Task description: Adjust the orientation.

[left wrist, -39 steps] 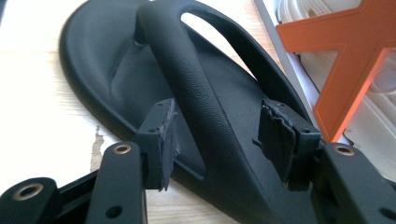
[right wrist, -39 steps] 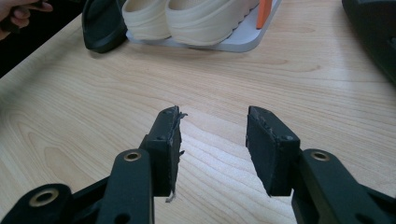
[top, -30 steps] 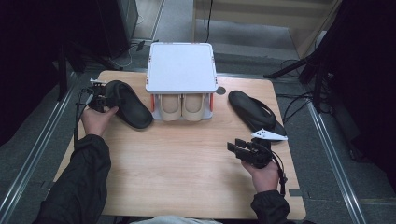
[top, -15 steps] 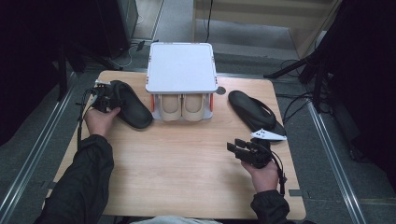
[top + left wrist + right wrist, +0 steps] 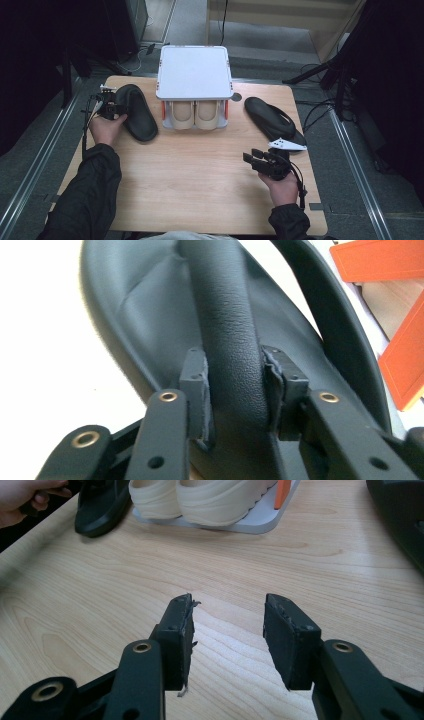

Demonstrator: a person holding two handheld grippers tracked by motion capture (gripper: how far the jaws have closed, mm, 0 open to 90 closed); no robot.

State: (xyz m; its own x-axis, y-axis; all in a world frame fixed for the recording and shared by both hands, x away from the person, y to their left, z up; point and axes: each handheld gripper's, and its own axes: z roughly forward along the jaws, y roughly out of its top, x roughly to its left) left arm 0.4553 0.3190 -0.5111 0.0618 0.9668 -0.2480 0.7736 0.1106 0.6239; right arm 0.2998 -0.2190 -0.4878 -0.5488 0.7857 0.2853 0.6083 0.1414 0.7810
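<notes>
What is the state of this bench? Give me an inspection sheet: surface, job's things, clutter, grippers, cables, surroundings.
Surface: wooden table, bare in the near half.
Job's things: black slide sandal at the left; black flip-flop at the right; white rack at the back centre holding beige shoes.
Clutter: small dark disc beside the rack.
Grippers: left gripper has just been closing, with its pads on the sandal's strap; right gripper open, nothing between the jaws, over bare wood.
Cables: one trails from each gripper; more lie on the floor at the right.
Surroundings: floor rails, dark stands.
</notes>
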